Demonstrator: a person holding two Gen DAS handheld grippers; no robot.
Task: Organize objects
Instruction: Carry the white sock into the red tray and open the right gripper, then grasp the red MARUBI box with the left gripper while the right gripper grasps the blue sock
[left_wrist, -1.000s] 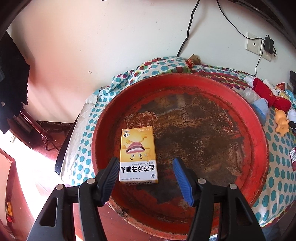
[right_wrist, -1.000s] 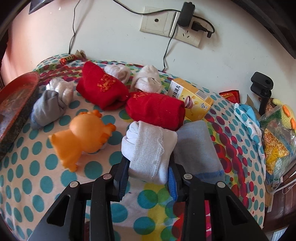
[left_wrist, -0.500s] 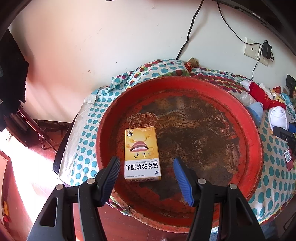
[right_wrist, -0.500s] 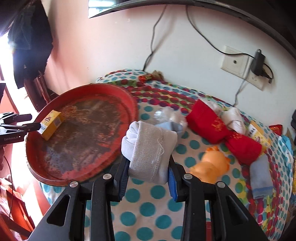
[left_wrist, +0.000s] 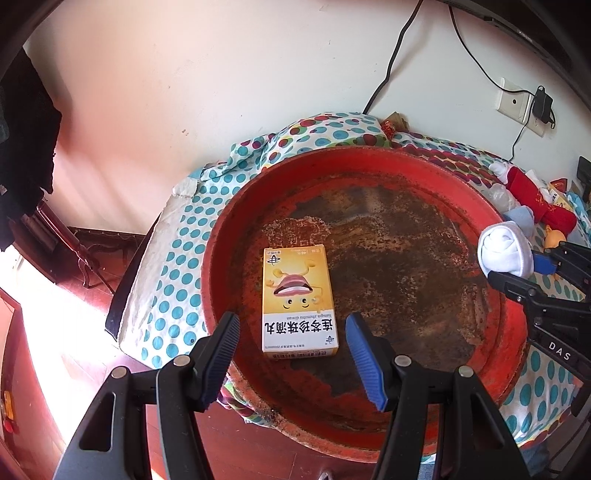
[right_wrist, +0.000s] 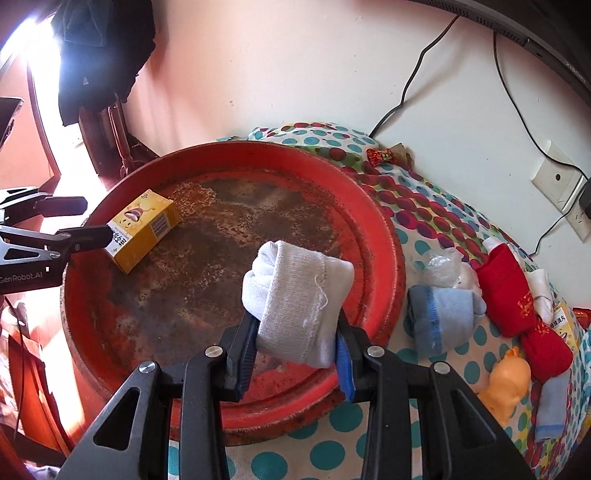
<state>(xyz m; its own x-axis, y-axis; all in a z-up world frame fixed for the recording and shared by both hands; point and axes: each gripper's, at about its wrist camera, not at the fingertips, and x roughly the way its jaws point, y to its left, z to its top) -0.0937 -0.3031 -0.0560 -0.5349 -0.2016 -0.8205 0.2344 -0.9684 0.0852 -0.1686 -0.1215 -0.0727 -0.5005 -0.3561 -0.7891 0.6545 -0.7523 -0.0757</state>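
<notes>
A big round red tray (left_wrist: 511, 332) (right_wrist: 384, 258) lies on the dotted cloth. A yellow medicine box (left_wrist: 297, 301) (right_wrist: 142, 227) lies flat in the tray's left part. My left gripper (left_wrist: 291, 356) is open and empty, just short of the box at the tray's near rim. My right gripper (right_wrist: 295, 354) is shut on a rolled white sock (right_wrist: 295, 299) and holds it above the tray's right rim; the sock also shows in the left wrist view (left_wrist: 504, 249).
To the right of the tray on the cloth (right_wrist: 340, 417) lie a light blue sock roll (right_wrist: 439, 317), red sock rolls (right_wrist: 509, 291), an orange toy duck (right_wrist: 506, 380) and a second yellow box (right_wrist: 563, 321). Wall sockets and cables are behind. The floor drops off at left.
My right gripper has carried the white sock left from the pile to above the tray's right rim. My left gripper has drawn back slightly from the box, still open.
</notes>
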